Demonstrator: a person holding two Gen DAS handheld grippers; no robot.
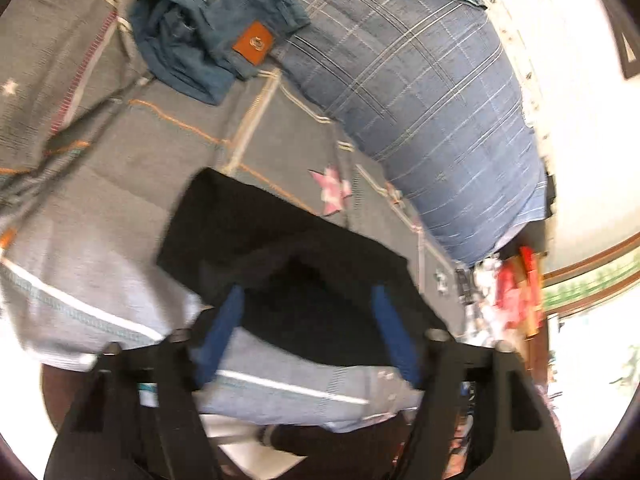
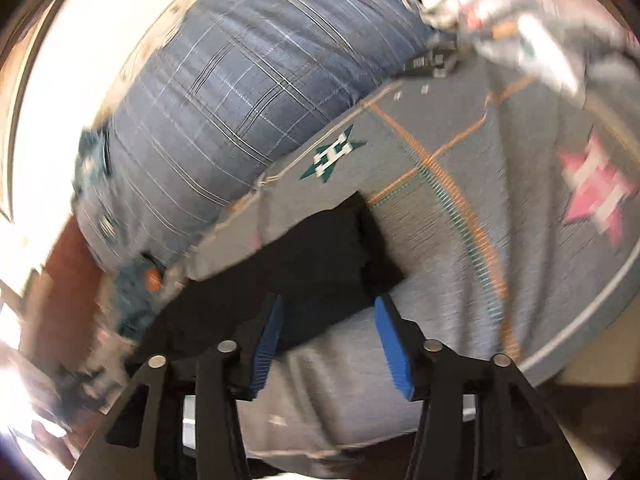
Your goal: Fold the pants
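- black pants are lying folded on the grey bedspread, right at the bed's near edge; blue plaid pillow sits behind them
- left gripper jaws spread wide over the fabric, pads off it; looks like nothing's held
- right gripper jaws apart too, at the other end, empty
- long axis seems to run hand to hand; both equally close

Matt black cloth pants on woven bedspread

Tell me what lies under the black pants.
The black pants lie on a grey patterned bedspread with star motifs, which shows all round them. Whatever sits directly beneath the dark fabric is covered, so I cannot tell.
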